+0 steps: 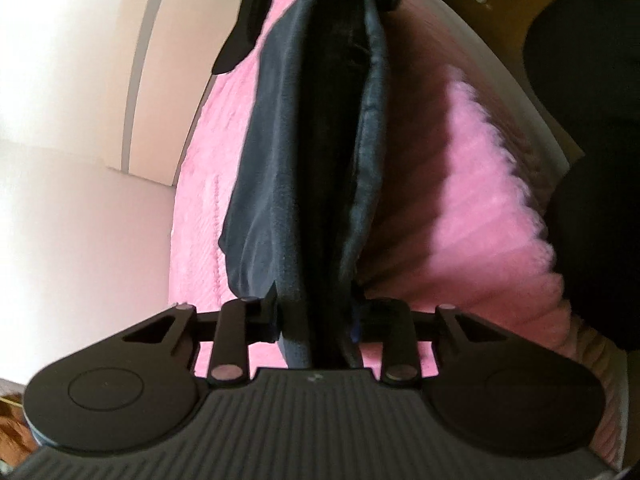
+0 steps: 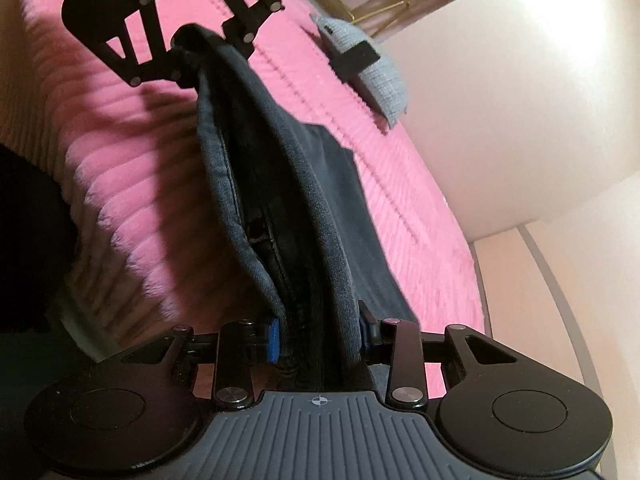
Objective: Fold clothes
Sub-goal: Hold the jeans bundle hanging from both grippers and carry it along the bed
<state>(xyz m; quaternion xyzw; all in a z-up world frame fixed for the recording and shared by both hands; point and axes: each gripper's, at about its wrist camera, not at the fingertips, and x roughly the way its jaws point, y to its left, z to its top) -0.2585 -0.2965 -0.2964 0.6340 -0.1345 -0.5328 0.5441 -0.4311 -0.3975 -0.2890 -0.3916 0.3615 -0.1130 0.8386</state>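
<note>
Dark jeans stretched between two grippers above a pink ribbed blanket

The left gripper and right gripper each clamp one end — a folded grey knit lies farther along the blanket, well apart, beside the pale wall.

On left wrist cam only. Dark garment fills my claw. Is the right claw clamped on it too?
Observer: Yes. Right claw has its blue pads pressed on the dark jeans, along a stitched edge.
Operator: Anything else on the bed?
Observer: A grey knitted piece lies on the pink blanket, apart from the jeans.
Operator: Does my end look secure from there?
Observer: Left claw shows at the top of the right view, closed on the bunched far end of the jeans.
</note>
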